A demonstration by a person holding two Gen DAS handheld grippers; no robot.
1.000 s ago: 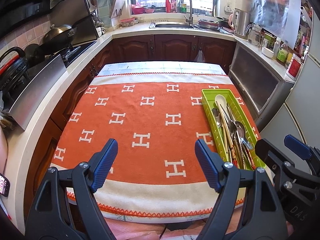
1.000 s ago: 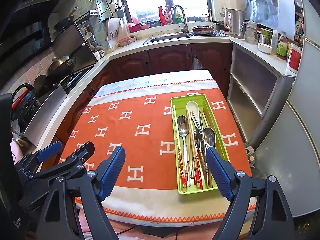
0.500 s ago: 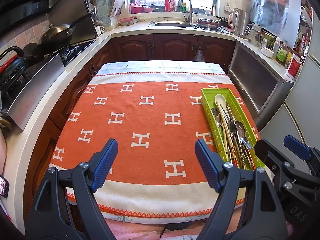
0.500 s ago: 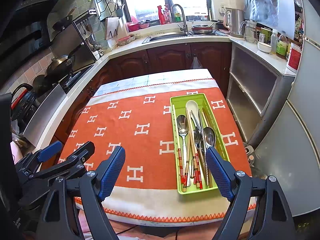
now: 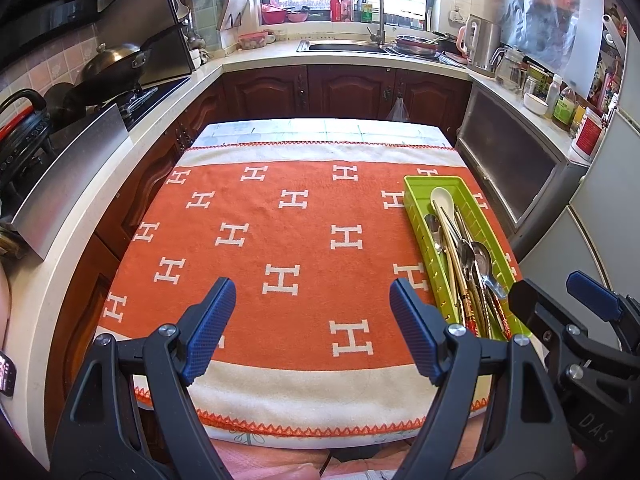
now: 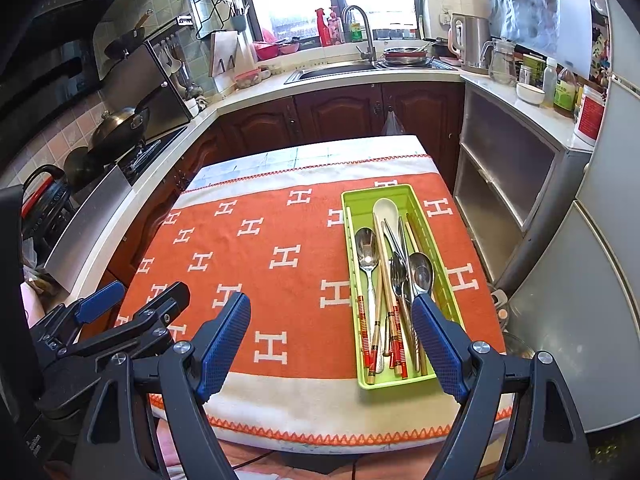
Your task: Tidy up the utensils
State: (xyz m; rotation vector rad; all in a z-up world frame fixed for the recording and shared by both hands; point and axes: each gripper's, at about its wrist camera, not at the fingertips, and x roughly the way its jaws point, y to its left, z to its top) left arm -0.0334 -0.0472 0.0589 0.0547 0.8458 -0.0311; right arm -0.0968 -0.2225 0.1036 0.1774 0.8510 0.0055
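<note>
A lime green tray lies lengthwise on the right side of the orange cloth-covered table. It holds a white ceramic spoon, metal spoons, and several chopsticks with red ends. My right gripper hovers open over the table's near edge, its right finger in front of the tray's near end, nothing between the jaws. My left gripper hangs open and empty above the bare cloth left of the tray. The right gripper's body shows at the left wrist view's right edge.
Kitchen counters wrap around the table: a stove with a wok on the left, a sink and tap at the back, a kettle and bottles on the right. A grey fridge stands close to the table's right edge.
</note>
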